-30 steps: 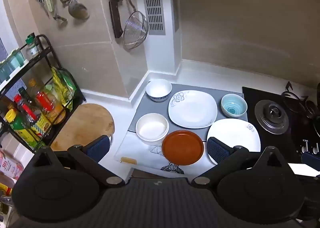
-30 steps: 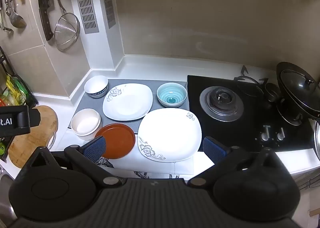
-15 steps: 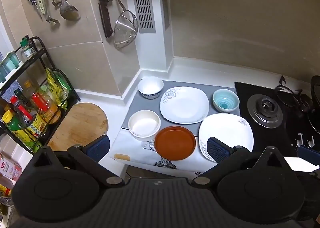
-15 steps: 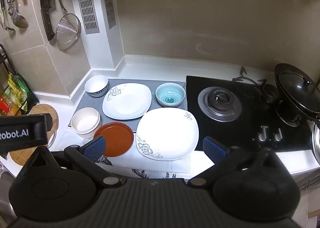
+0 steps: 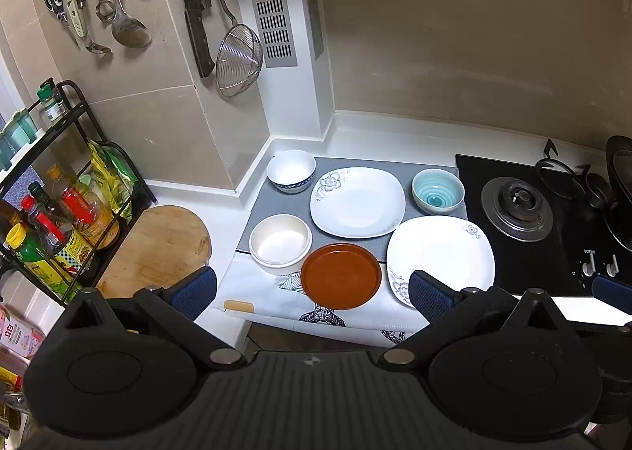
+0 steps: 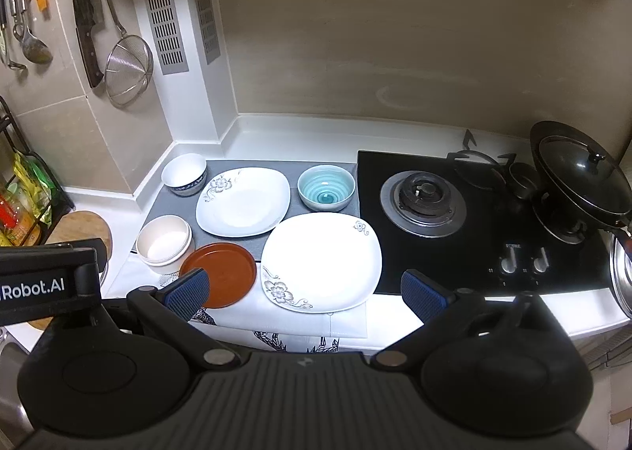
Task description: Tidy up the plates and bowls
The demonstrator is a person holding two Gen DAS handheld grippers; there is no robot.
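Both the left gripper (image 5: pixel 312 288) and the right gripper (image 6: pixel 304 288) hang spread wide and empty above the counter. Three plates and three bowls lie unstacked on the mat (image 6: pixel 284 167), the brown plate (image 5: pixel 341 276) nearest. I'd say stack plates largest first, pinching rims squarely.

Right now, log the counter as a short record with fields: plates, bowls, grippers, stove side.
plates: far white plate; near white plate; brown plate
bowls: blue-rimmed bowl; teal bowl; cream bowl
grippers: left gripper open, holding nothing; right gripper open, holding nothing
stove side: burner; lidded wok
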